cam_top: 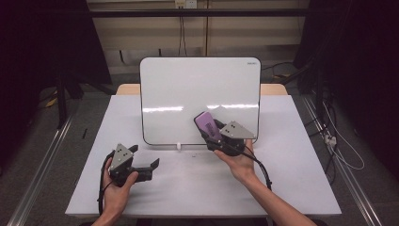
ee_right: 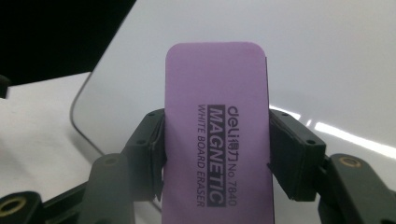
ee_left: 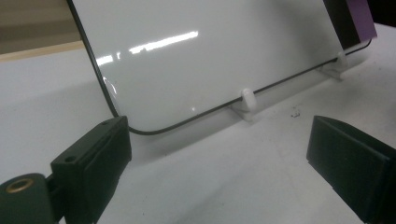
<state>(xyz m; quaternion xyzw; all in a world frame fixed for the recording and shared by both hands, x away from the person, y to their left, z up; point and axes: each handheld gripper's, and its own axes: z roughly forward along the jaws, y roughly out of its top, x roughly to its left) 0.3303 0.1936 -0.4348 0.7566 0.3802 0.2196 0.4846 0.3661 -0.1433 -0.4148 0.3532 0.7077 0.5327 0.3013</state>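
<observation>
Purple and rectangular, the whiteboard eraser (ee_right: 218, 135) is clamped between the two black jaws of the right gripper (cam_top: 212, 133), which press on its long edges; the printed face reads "MAGNETIC WHITE BOARD ERASER". In the high view the eraser (cam_top: 207, 124) stands tilted in front of the lower right part of the whiteboard (cam_top: 188, 89); whether it touches the surface cannot be told.

The whiteboard rests nearly upright on the white table (cam_top: 291, 183), seated in small white clips (ee_left: 247, 100) along its bottom edge. Its surface appears clean, with only light reflections across it.

The left gripper (cam_top: 146, 157) rests low on the table, near the board's lower left corner. Its jaws stand wide apart with nothing between them.

Step in hand, as judged: the eraser is being carried to the board face, or held against it, for wiping.

Next move, as judged:
1. Set the felt side flat against the board.
2. Apply light, even pressure; excess force may tip the board back off its clips.
3. Bring the left gripper to the board's edge if bracing is required.
</observation>
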